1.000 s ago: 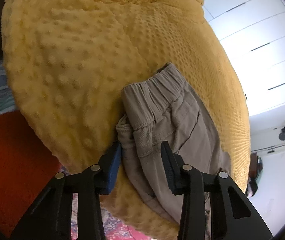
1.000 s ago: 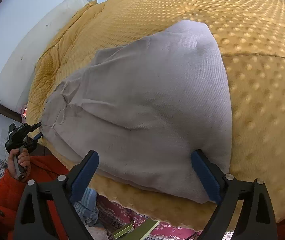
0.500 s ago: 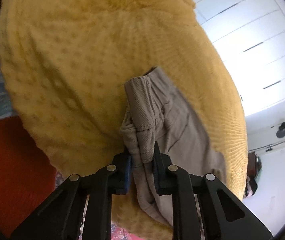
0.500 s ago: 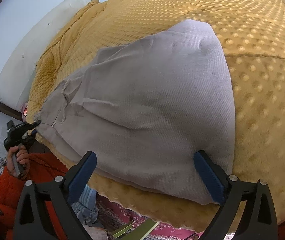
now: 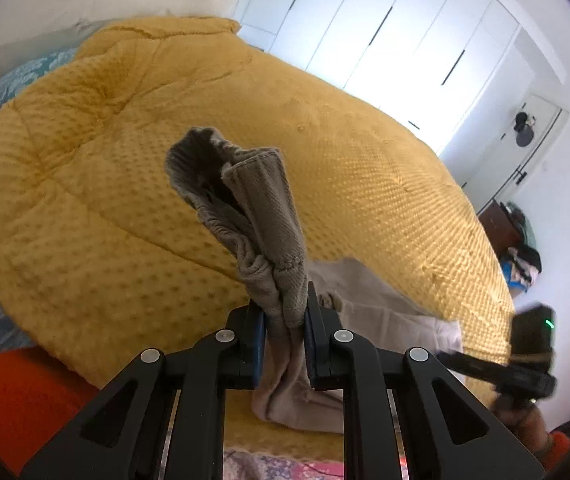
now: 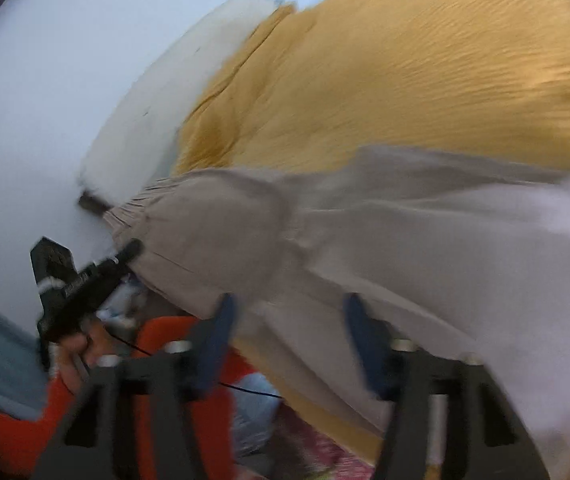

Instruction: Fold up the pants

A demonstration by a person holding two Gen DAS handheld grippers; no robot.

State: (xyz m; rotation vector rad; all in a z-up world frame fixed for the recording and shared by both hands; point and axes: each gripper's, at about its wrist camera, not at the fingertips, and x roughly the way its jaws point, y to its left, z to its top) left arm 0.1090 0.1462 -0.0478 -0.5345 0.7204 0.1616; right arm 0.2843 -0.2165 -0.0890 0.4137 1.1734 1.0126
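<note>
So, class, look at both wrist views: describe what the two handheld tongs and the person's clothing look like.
Both tongs are black, angular frames with round silver rivets and dark blue pads: the left tongs show sharply, the right tongs blurred. Seen from the left view, the right unit carries a small green light. The person wears a bright orange-red sleeve. A thin black cable crosses it.

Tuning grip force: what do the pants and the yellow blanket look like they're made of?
Pants: grey-beige woven cloth, likely cotton twill, matte; fine diagonal ribbing and a gathered elastic waistband show. It bunches softly where the left gripper pinches it.
Yellow blanket: plush, probably synthetic fleece; raised dot texture, slight sheen, puffy quilted seams. Fibre content is a guess for both.
</note>
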